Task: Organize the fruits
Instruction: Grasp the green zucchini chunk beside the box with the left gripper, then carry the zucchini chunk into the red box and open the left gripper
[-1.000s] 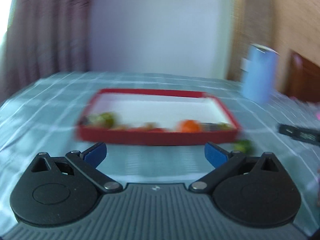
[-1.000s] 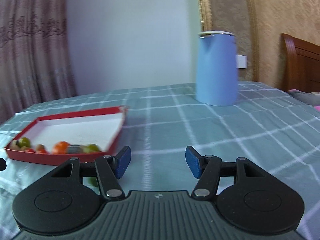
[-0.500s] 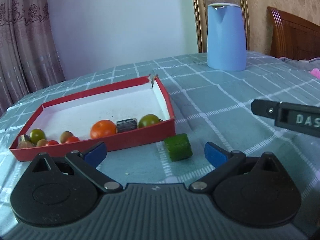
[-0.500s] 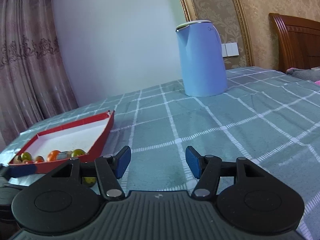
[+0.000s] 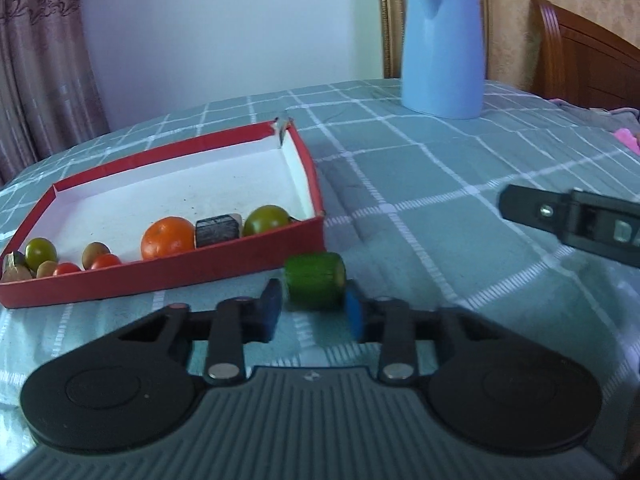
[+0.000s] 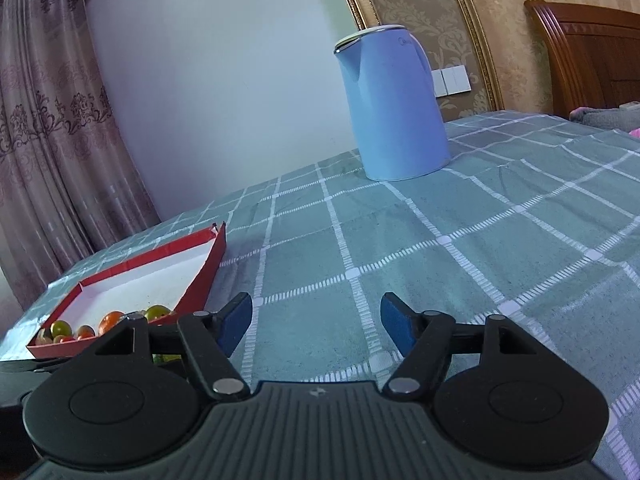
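A green cucumber chunk lies on the checked cloth just outside the red tray. My left gripper has its blue pads close on either side of the chunk's near end; contact is unclear. The tray holds an orange, a green tomato, a dark block and several small fruits at its near left. My right gripper is open and empty over bare cloth, right of the tray; its finger shows in the left wrist view.
A blue kettle stands at the back of the table, also in the right wrist view. A wooden headboard and a curtain lie beyond the table edges.
My left gripper's jaws have narrowed from wide open to around the cucumber chunk and moved up to it. The right gripper stayed open and shifted slightly.
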The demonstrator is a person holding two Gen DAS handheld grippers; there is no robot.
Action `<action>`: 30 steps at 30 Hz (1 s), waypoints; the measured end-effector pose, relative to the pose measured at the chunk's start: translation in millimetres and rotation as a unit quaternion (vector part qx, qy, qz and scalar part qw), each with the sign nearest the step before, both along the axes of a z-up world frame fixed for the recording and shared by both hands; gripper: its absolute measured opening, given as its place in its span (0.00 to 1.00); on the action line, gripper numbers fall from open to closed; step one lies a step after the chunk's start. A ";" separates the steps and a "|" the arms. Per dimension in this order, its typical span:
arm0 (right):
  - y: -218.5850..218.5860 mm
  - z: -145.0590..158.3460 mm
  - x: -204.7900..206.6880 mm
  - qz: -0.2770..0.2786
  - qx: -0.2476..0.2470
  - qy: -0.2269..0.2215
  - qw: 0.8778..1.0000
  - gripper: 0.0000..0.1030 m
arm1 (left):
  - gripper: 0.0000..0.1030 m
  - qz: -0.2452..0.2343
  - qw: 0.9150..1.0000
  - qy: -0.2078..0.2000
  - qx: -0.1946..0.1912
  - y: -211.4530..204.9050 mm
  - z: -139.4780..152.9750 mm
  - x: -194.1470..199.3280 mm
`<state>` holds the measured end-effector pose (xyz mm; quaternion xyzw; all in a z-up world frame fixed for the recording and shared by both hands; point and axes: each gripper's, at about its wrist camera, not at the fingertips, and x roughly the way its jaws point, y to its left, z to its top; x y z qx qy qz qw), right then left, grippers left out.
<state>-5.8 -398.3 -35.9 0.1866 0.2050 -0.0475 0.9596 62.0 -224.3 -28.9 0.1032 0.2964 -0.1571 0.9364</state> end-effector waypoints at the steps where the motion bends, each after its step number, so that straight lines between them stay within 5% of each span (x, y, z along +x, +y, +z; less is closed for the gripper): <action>1: 1.3 0.4 -0.2 0.001 -0.001 0.000 1.000 0.69 | 0.27 0.001 1.000 -0.006 0.001 2.3 0.8 -3.8; 14: 75.8 3.7 9.2 0.072 -0.041 0.027 0.996 0.69 | 0.25 0.094 0.992 -0.079 -0.023 103.1 33.9 -29.5; 30: 179.6 3.0 51.5 0.111 -0.121 0.076 0.984 0.69 | 0.24 0.182 0.976 -0.100 -0.063 224.6 42.9 -39.3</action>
